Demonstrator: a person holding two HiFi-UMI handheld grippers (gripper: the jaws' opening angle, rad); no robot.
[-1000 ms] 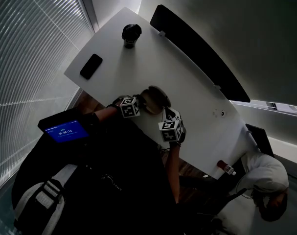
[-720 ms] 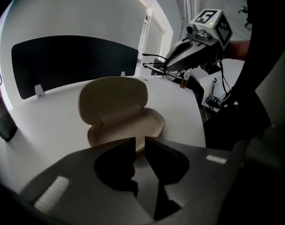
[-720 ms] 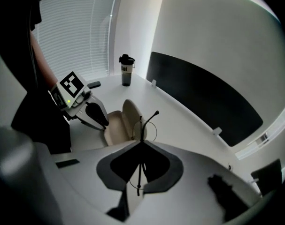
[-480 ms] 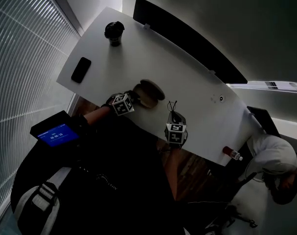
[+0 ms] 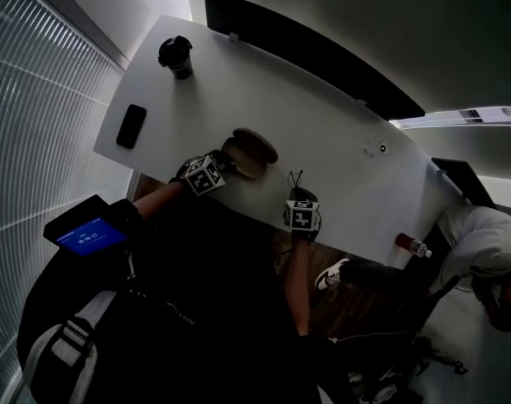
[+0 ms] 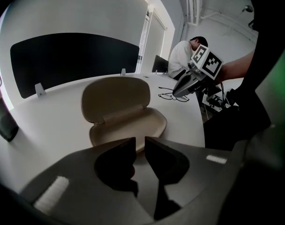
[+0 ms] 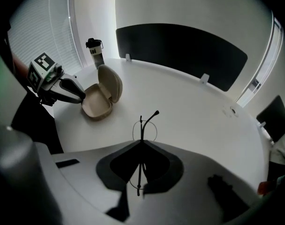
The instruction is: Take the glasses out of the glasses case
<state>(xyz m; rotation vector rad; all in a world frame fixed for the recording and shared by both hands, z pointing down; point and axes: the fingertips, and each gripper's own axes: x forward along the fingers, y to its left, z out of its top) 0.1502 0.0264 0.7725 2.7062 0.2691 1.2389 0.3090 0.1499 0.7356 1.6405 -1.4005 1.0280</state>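
Observation:
The beige glasses case (image 5: 249,151) lies open near the table's front edge, lid up, its tray (image 6: 128,128) bare. My left gripper (image 5: 222,166) (image 6: 139,143) sits at the case's near rim, jaws closed to a thin slit on that rim. The thin wire glasses (image 5: 295,180) (image 7: 143,125) are out of the case and pinched edge-on in my right gripper (image 5: 298,195) (image 7: 141,143). They hang low over the white table (image 5: 322,133), to the right of the case. In the left gripper view the right gripper (image 6: 180,89) shows with the glasses (image 6: 173,96) just above the tabletop.
A dark phone (image 5: 131,126) and a black flask (image 5: 177,56) are at the table's far left. A black divider panel (image 5: 314,53) runs along the back edge. A red-capped bottle (image 5: 413,246) lies at the right corner, near a seated person (image 5: 482,251).
My right gripper has moved away from the case toward the right and lower, carrying the glasses and rolling them edge-on. The left gripper stayed at the case.

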